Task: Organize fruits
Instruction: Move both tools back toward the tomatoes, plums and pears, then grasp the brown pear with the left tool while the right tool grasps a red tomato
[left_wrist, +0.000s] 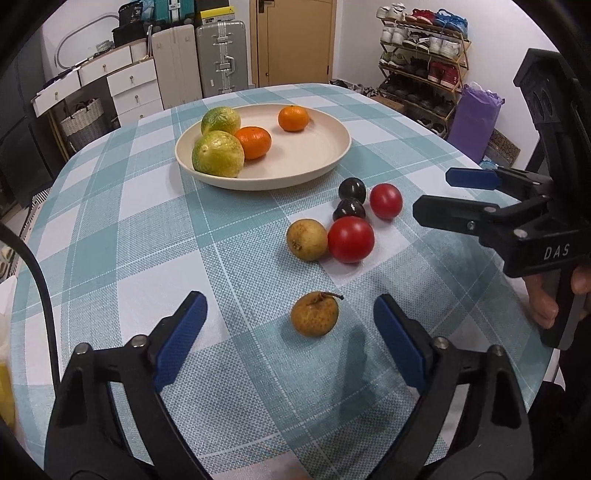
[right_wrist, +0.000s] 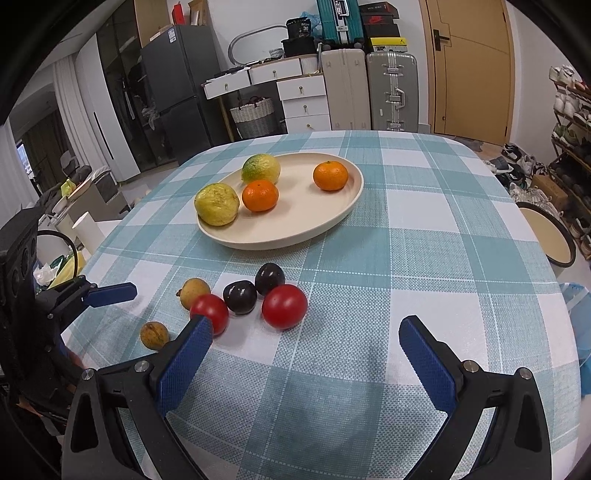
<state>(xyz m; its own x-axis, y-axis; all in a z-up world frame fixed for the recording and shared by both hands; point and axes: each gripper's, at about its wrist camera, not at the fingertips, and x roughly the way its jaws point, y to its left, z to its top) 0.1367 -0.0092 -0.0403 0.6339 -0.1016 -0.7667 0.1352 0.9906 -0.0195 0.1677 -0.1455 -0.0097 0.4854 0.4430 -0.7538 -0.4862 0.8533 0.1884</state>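
Left gripper jaws wide around small pear, untouched, right gripper empty

Home — shoe rack, suitcases

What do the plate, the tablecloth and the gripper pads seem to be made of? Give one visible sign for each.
Plate: matte cream, no glare; perhaps plastic or unglazed ceramic, cannot tell.
Tablecloth: woven fabric or textured vinyl; fine grid weave shows in the teal checks.
Pads on the left gripper: blue, dull, finely knurled; probably rubber or soft plastic.
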